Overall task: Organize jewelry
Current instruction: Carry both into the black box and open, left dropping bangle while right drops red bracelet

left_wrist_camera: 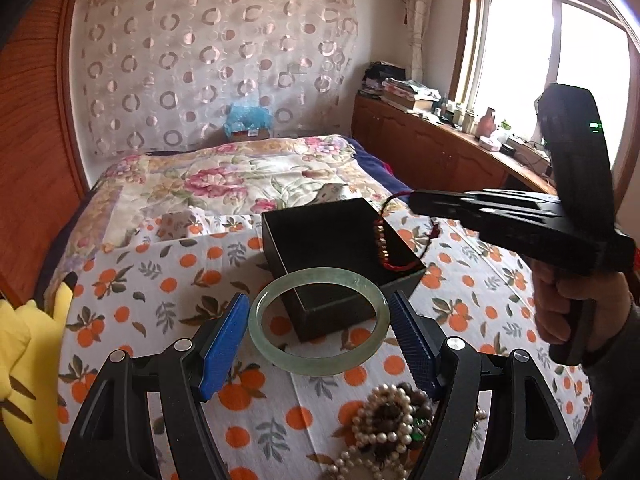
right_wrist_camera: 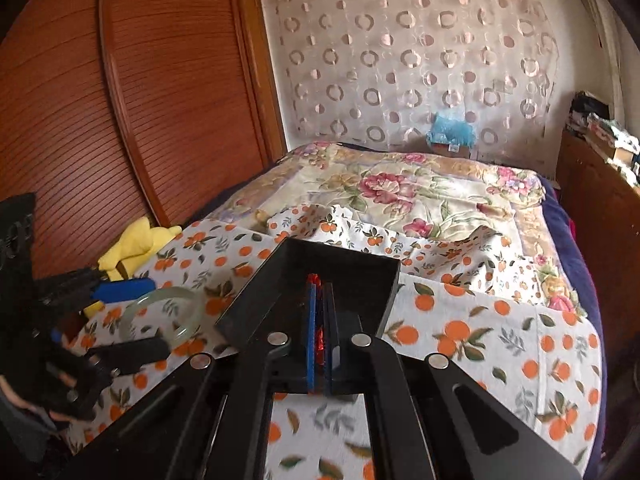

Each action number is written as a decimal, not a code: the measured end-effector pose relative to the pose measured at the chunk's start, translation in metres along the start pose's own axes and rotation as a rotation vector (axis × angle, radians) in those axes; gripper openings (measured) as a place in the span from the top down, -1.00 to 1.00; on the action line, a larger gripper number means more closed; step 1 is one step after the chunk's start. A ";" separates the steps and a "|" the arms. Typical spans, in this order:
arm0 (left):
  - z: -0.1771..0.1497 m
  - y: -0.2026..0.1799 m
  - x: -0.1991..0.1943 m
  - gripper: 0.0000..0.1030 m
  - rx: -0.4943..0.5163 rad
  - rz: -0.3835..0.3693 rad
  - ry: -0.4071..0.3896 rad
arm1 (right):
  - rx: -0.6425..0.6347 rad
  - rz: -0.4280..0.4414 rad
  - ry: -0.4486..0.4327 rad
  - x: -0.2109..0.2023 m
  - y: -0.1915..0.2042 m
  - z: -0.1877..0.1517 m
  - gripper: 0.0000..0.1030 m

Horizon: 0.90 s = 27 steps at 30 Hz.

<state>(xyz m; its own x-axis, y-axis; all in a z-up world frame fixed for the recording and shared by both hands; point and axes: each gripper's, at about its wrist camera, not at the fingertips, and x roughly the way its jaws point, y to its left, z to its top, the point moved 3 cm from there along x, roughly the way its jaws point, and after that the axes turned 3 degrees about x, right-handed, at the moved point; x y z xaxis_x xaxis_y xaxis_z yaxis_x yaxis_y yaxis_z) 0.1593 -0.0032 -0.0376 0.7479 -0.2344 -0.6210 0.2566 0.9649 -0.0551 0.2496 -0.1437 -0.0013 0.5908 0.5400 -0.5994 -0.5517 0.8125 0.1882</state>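
Jade bangle (left_wrist_camera: 319,322) clamped between left fingers (left_wrist_camera: 224,344) | right fingers (right_wrist_camera: 311,336) pinch red cord bracelet (left_wrist_camera: 394,236)

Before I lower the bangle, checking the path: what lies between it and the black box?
Nothing: in the left wrist view the jade bangle already overlaps the black box rim.

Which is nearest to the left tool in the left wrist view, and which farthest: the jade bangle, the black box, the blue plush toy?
1. Jade bangle: between the left tool pads.
2. Black box: just beyond it, on the orange-print cloth.
3. Blue plush toy: far end of the bed.
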 end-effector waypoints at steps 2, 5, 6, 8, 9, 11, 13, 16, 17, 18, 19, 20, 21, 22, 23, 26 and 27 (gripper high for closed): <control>0.003 0.001 0.005 -0.33 0.004 0.006 0.003 | 0.016 0.005 0.010 0.012 -0.003 0.001 0.93; 0.008 0.000 0.013 -0.34 0.019 0.016 0.004 | 0.032 0.022 0.050 0.032 -0.008 -0.004 0.92; 0.010 0.000 0.015 -0.34 0.020 0.019 0.005 | 0.031 0.006 0.076 0.040 -0.011 -0.008 0.92; 0.013 -0.001 0.020 -0.34 0.023 0.019 0.008 | 0.032 -0.031 0.100 0.048 -0.016 -0.013 0.84; 0.016 -0.003 0.024 -0.33 0.027 0.020 0.009 | 0.040 -0.021 0.103 0.049 -0.018 -0.015 0.60; 0.019 -0.005 0.029 -0.34 0.035 0.025 0.010 | 0.051 -0.007 0.085 0.045 -0.021 -0.018 0.30; 0.023 -0.009 0.036 -0.34 0.041 0.027 0.015 | 0.051 0.008 0.057 0.034 -0.024 -0.021 0.30; 0.028 -0.015 0.045 -0.34 0.051 0.035 0.018 | 0.061 0.018 0.030 0.020 -0.030 -0.023 0.30; 0.030 -0.017 0.049 -0.34 0.053 0.038 0.021 | 0.065 0.017 0.022 0.015 -0.032 -0.025 0.30; 0.031 -0.018 0.053 -0.34 0.056 0.042 0.023 | 0.069 0.017 0.014 0.009 -0.035 -0.027 0.30; 0.033 -0.019 0.056 -0.34 0.059 0.044 0.025 | 0.071 0.017 0.010 0.006 -0.037 -0.027 0.30; 0.034 -0.019 0.059 -0.34 0.061 0.047 0.028 | 0.075 0.014 0.005 0.001 -0.040 -0.030 0.30; 0.036 -0.020 0.065 -0.34 0.064 0.055 0.035 | 0.081 0.012 0.002 -0.003 -0.042 -0.032 0.30; 0.037 -0.020 0.069 -0.34 0.065 0.061 0.041 | 0.087 0.012 0.000 -0.006 -0.044 -0.035 0.30; 0.037 -0.020 0.075 -0.34 0.066 0.066 0.051 | 0.090 0.013 -0.001 -0.009 -0.045 -0.038 0.30; 0.035 -0.021 0.087 -0.34 0.072 0.080 0.076 | 0.088 0.012 -0.001 -0.016 -0.048 -0.044 0.30; 0.035 -0.022 0.089 -0.34 0.071 0.080 0.080 | 0.085 0.008 -0.002 -0.018 -0.048 -0.047 0.30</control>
<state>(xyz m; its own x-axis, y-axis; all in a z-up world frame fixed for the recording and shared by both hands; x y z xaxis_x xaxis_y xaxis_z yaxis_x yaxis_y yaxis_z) 0.2418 -0.0491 -0.0640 0.7172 -0.1439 -0.6818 0.2425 0.9688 0.0507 0.2378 -0.2032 -0.0358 0.5878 0.5472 -0.5958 -0.5048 0.8237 0.2585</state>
